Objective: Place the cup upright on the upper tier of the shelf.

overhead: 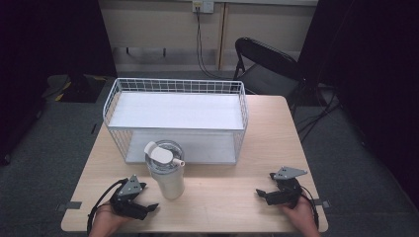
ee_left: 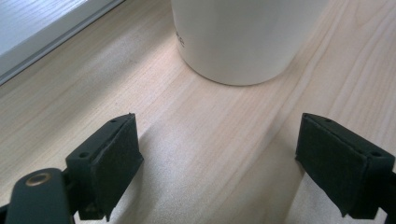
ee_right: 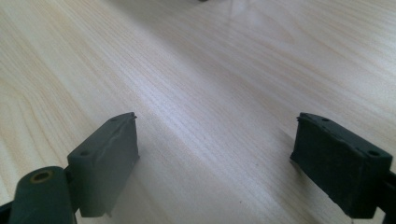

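On table (overhead: 247, 197), white lidded tumbler (overhead: 167, 177)

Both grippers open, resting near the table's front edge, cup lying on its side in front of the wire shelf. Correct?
One thing is off: the cup stands upright, lid on top, as the high view shows. The rest holds: it is in front of the wire shelf, and the left gripper and right gripper are both open near the front edge of the table.
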